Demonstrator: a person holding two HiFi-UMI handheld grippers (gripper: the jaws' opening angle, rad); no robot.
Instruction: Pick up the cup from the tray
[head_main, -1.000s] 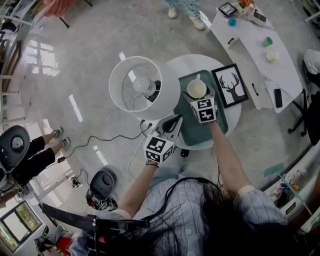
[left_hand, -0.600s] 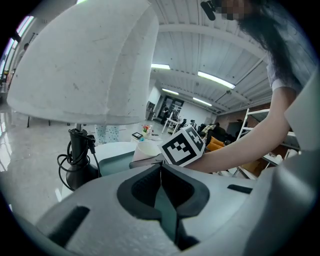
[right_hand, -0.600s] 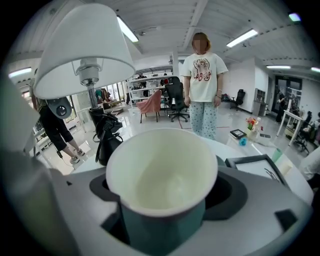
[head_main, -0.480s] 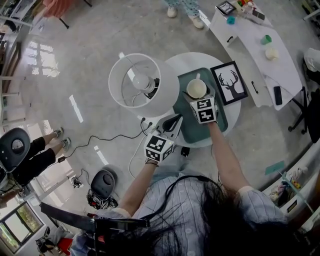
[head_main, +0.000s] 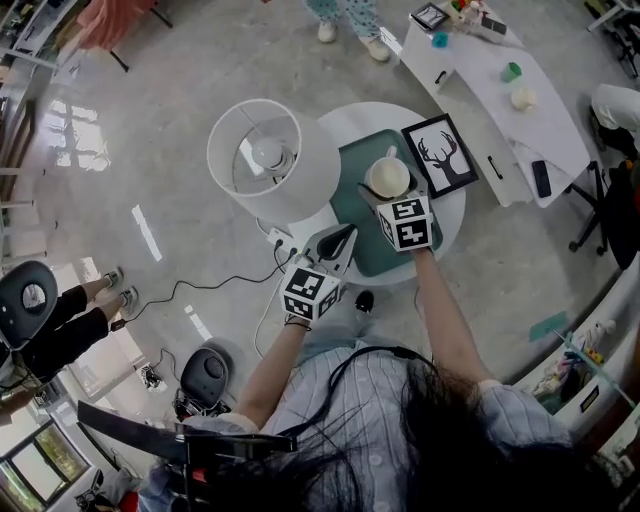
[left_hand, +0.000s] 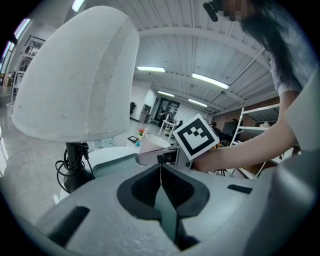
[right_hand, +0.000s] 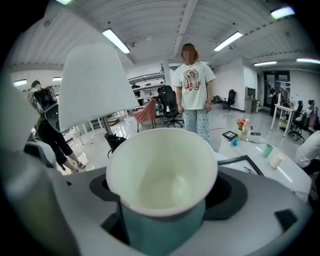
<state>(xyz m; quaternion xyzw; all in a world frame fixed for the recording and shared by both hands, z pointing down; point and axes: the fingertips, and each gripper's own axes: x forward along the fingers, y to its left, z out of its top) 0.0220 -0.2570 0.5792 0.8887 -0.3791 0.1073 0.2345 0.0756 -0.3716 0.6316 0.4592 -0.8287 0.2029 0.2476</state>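
A white paper cup is gripped low on its wall by my right gripper, which is shut on it. The cup hangs over the far part of the dark green tray. In the right gripper view the empty cup fills the space between the jaws of the right gripper. My left gripper hovers at the table's near edge, shut with nothing in it. The left gripper view shows the left gripper with its jaws pressed together, and beyond them the tilted cup above the tray.
A lamp with a big white shade stands on the round white table left of the tray. A framed deer picture lies to its right. A person stands beyond the table. A long white desk with small items is at the far right.
The cup, held in the right gripper, sits a little higher and nearer the deer picture than before. The left gripper has kept its place by the table's edge.
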